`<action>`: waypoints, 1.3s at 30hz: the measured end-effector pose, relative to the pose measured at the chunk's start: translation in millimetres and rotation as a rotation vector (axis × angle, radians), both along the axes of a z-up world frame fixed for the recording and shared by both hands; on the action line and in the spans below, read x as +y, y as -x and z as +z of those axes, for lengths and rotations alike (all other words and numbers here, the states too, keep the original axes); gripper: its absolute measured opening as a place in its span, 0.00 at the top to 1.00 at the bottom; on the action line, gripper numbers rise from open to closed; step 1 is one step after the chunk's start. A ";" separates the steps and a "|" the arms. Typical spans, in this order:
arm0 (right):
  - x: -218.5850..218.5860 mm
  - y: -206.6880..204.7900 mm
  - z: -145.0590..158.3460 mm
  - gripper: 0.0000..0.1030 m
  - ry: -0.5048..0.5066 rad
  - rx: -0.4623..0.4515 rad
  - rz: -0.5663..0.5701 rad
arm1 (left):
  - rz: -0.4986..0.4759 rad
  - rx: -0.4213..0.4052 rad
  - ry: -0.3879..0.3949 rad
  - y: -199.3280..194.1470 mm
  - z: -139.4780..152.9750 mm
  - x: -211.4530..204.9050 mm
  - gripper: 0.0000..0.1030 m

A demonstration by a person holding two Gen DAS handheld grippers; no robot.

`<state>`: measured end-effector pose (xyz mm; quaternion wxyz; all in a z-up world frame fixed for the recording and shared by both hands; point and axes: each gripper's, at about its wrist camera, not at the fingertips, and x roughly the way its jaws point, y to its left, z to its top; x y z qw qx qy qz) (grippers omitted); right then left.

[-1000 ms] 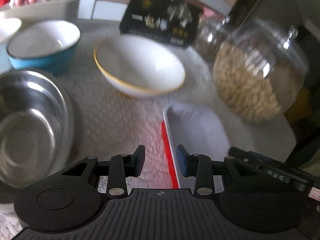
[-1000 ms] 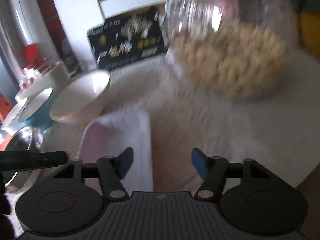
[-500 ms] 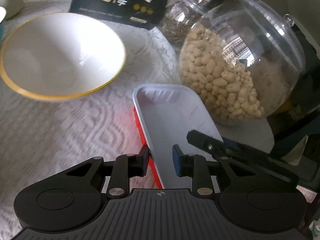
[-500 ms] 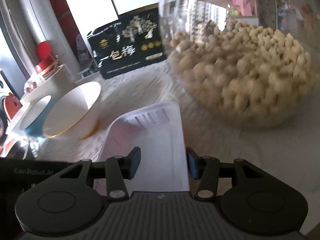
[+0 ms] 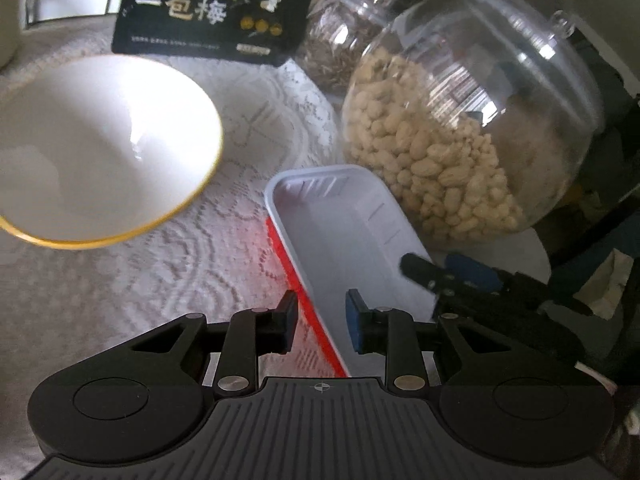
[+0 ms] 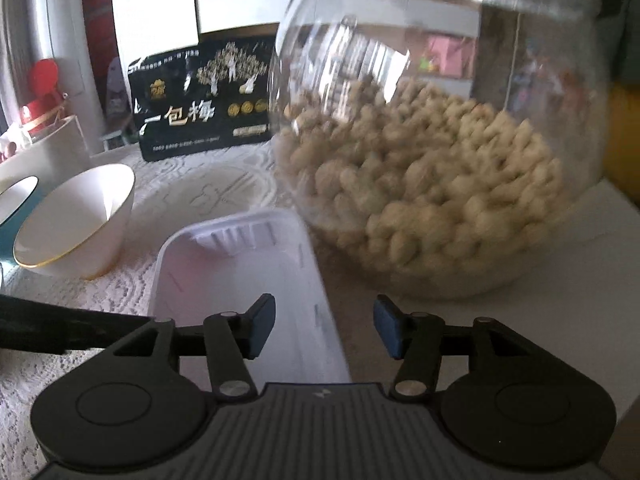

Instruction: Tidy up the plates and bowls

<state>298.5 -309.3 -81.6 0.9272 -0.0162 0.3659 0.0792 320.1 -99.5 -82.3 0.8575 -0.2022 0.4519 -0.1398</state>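
Two hand-held grippers straddled one white tray (image 5: 348,220) beside the peanut jar (image 5: 472,128): left hand-held gripper (image 5: 322,322) over its red left rim, unclamped; right hand-held gripper (image 6: 324,330) opening astride its right rim. Long axis ran away from both.

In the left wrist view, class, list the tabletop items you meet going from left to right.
White gold-rimmed bowl → white plastic tray → round jar of peanuts.

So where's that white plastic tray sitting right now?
The white tray lies on the lace tablecloth directly ahead of both cameras, beside the peanut jar, with the gold-rimmed bowl to its left.
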 end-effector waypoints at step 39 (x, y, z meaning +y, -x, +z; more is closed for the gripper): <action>129.4 -46.0 -0.8 0.38 -0.320 0.280 0.168 | 0.111 0.107 -0.123 5.5 21.3 113.2 0.65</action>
